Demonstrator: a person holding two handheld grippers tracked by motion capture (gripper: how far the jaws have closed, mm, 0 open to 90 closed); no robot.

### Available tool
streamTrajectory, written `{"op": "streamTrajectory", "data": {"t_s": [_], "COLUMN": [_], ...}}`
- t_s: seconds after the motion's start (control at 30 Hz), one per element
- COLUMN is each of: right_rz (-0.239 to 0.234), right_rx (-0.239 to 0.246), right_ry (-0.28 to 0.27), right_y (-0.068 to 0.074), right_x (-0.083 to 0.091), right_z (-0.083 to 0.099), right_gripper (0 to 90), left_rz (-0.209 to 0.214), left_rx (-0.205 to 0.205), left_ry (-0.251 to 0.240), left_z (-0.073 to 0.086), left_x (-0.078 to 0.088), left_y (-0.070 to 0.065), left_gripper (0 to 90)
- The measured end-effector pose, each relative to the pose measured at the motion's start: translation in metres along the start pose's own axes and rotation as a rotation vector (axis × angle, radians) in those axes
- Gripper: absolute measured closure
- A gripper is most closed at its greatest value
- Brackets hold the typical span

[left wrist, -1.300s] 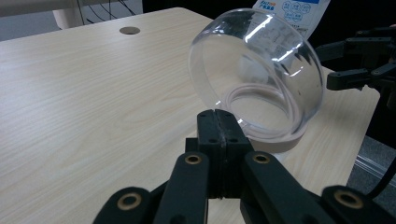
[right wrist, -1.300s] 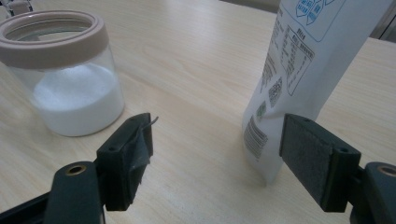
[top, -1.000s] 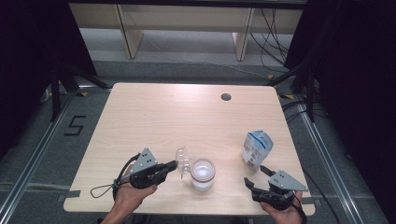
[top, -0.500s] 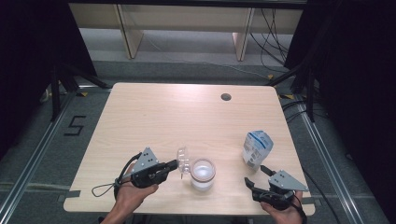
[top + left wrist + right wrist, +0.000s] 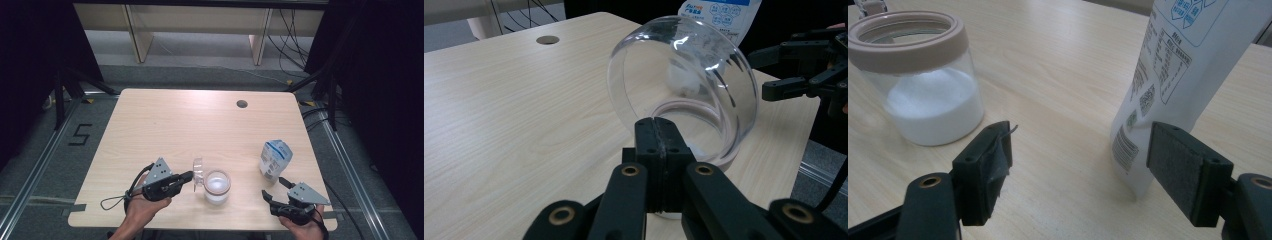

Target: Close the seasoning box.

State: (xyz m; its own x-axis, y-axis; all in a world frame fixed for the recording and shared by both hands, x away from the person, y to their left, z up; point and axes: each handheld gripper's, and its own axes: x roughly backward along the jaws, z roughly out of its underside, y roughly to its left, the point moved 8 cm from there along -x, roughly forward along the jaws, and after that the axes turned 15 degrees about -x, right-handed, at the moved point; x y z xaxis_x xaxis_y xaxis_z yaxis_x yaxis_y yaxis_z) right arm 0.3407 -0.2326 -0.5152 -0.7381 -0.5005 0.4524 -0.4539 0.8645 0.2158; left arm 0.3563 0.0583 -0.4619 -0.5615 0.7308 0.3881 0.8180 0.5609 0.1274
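Note:
A clear domed lid [image 5: 198, 171] stands on edge just left of the jar, and my left gripper [image 5: 189, 175] is shut on its rim. In the left gripper view the two jaws meet on the lid [image 5: 684, 85] at its lower edge, at my left gripper [image 5: 655, 125]. The glass jar [image 5: 217, 186] has a pinkish collar, stands uncovered and holds white powder [image 5: 933, 110]. A white and blue bag [image 5: 274, 159] stands upright at the right. My right gripper [image 5: 274, 187] is open just in front of the bag [image 5: 1173, 75], nothing between its pads [image 5: 1080, 160].
The wooden table [image 5: 165, 130] has a round cable hole [image 5: 242, 104] near its far edge. Both hands rest close to the front edge. Beyond the table are a grey floor, shelving legs [image 5: 137, 35] and cables [image 5: 290, 30].

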Motion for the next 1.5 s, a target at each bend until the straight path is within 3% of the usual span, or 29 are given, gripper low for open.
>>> {"op": "streamTrajectory", "data": {"t_s": [0.37,0.43,0.63,0.77,1.13,1.23,1.3,1.4,1.5], "right_rz": [0.000,0.021,0.006,0.019,0.017,0.017,0.007,0.005,-0.002], "right_rx": [-0.002,0.027,0.004,0.023,0.015,0.021,0.008,0.008,0.009], "right_ry": [0.002,-0.007,0.006,-0.006,-0.003,-0.004,0.000,0.004,0.000], "right_y": [0.000,-0.002,-0.001,-0.002,-0.001,-0.002,0.000,0.000,0.000], "right_x": [0.000,0.000,0.000,0.000,0.000,0.000,0.000,0.000,0.000], "right_z": [0.000,-0.001,0.000,-0.001,-0.001,-0.001,0.000,0.000,-0.001], "right_gripper": [27.2,27.2,27.1,27.2,27.2,27.2,27.2,27.2,27.2], "left_rz": [0.014,0.013,0.018,0.022,0.037,0.050,0.070,0.074,0.077], "left_rx": [-0.007,-0.015,-0.016,-0.017,-0.021,-0.012,0.004,0.035,0.040], "left_ry": [-0.010,0.001,0.004,0.008,0.003,0.006,-0.015,-0.016,-0.004], "left_z": [-0.002,-0.002,-0.001,-0.001,-0.004,-0.004,-0.005,-0.005,-0.003], "left_x": [-0.004,-0.004,-0.007,-0.008,-0.012,-0.010,-0.010,-0.007,-0.005], "left_y": [-0.002,-0.003,-0.004,-0.006,-0.010,-0.011,-0.012,-0.012,-0.012], "left_gripper": [88.7,88.7,88.3,87.9,85.5,81.2,74.8,63.0,54.0]}}
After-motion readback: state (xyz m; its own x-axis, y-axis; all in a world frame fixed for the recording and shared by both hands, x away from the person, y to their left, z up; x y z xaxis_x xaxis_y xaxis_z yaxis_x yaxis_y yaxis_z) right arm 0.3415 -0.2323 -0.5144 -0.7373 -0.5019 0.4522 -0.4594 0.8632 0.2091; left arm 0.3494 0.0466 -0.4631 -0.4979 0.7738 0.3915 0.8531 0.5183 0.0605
